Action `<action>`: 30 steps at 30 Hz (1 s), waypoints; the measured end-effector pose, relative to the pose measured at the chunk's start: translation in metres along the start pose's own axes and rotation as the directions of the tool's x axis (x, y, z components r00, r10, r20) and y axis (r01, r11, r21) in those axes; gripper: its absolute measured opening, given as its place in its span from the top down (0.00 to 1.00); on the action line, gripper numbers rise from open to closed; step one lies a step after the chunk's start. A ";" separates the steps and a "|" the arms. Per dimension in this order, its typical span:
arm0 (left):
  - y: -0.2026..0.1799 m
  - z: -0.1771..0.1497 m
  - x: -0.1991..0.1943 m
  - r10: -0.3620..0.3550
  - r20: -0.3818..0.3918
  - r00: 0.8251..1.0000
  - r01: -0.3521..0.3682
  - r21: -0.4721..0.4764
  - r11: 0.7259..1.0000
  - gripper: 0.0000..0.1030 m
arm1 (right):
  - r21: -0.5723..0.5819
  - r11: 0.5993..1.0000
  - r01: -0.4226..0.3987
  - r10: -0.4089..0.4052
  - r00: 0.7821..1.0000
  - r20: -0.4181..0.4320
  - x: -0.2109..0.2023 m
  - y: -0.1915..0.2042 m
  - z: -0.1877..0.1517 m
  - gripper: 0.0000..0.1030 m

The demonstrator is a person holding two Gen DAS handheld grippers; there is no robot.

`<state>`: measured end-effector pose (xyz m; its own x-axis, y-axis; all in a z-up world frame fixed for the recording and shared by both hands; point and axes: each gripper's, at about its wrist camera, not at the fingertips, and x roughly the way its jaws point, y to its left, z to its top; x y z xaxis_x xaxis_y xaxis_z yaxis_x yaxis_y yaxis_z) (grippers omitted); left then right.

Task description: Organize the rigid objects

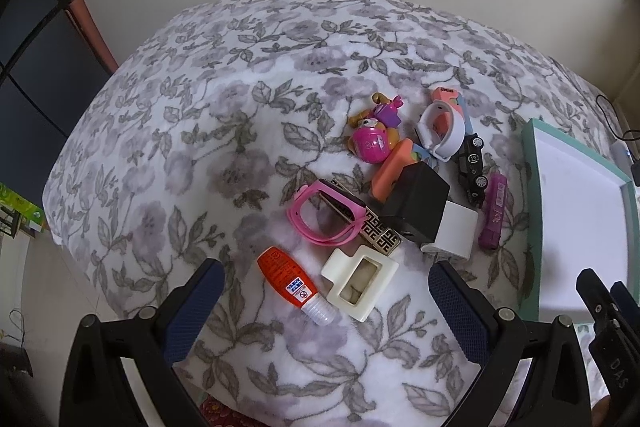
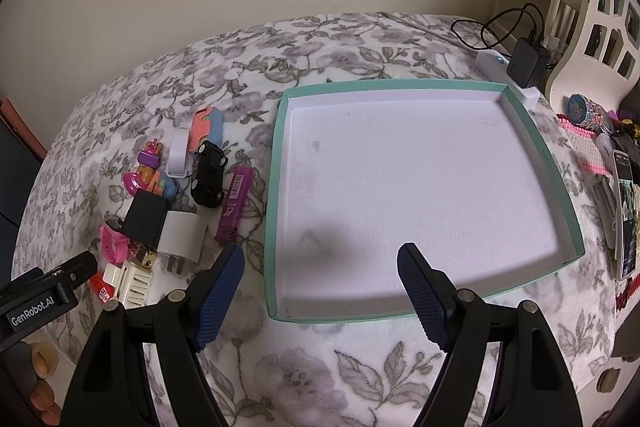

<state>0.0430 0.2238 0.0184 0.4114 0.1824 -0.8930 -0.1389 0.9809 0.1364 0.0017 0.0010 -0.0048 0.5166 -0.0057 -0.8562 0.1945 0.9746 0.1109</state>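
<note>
A shallow tray point(image 2: 560, 203) with teal walls and a white floor sits flat on the floral cover, holding nothing. To its left lies a loose cluster: an orange squeeze bottle point(image 1: 291, 283) on its side, a cream hair claw point(image 1: 360, 281), a pink wristband point(image 1: 324, 217) overlapping a gold-and-black patterned piece point(image 1: 380, 233), a black cube point(image 1: 416, 207) touching a white plug adapter point(image 1: 454, 233), a purple tube point(image 1: 494, 211) nearest the tray, a black toy car point(image 1: 472, 165), a white wristband point(image 1: 440, 131) and a pink-helmeted toy figure point(image 1: 374, 139).

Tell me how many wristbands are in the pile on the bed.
2. The pink wristband lies at the pile's near left; the white wristband sits at the far end. Others may be hidden.
</note>
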 end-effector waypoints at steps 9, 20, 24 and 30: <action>0.000 0.000 0.001 0.004 -0.006 1.000 -0.004 0.000 1.000 0.00 | 0.002 1.000 -0.001 0.001 1.000 -0.003 0.001 -0.001 -0.001 0.23; 0.001 0.000 0.002 0.004 -0.011 1.000 -0.004 -0.001 1.000 0.00 | 0.008 1.000 -0.003 0.003 1.000 -0.010 0.002 -0.002 -0.001 0.23; 0.001 -0.001 0.004 0.004 -0.012 1.000 -0.004 -0.004 1.000 0.00 | 0.008 1.000 -0.004 0.004 1.000 -0.011 0.002 -0.002 -0.001 0.23; 0.001 0.000 0.004 0.004 -0.013 1.000 -0.004 -0.003 1.000 0.00 | 0.008 1.000 -0.004 0.004 1.000 -0.012 0.003 -0.002 -0.001 0.23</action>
<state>0.0444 0.2254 0.0146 0.3990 0.1855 -0.8980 -0.1433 0.9799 0.1388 0.0017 -0.0008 -0.0078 0.5072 0.0013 -0.8618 0.1994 0.9727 0.1188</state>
